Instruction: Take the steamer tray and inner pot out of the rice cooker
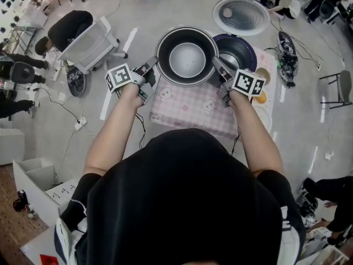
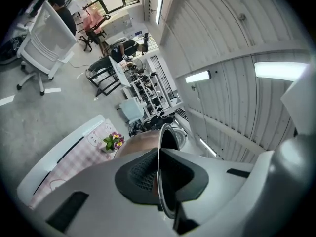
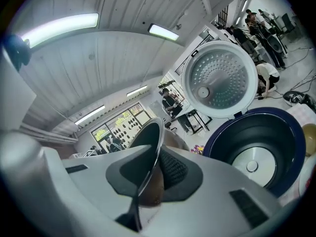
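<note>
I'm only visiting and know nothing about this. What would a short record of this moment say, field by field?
Held item: inner pot, gripped at opposite sides of its rim
Left gripper: shut on the rim
Right gripper: shut on the rim
Rice cooker: lid open, no pot inside
Pot position: out of the cooker, to its left in the head view
Table cover: pink checked cloth
</note>
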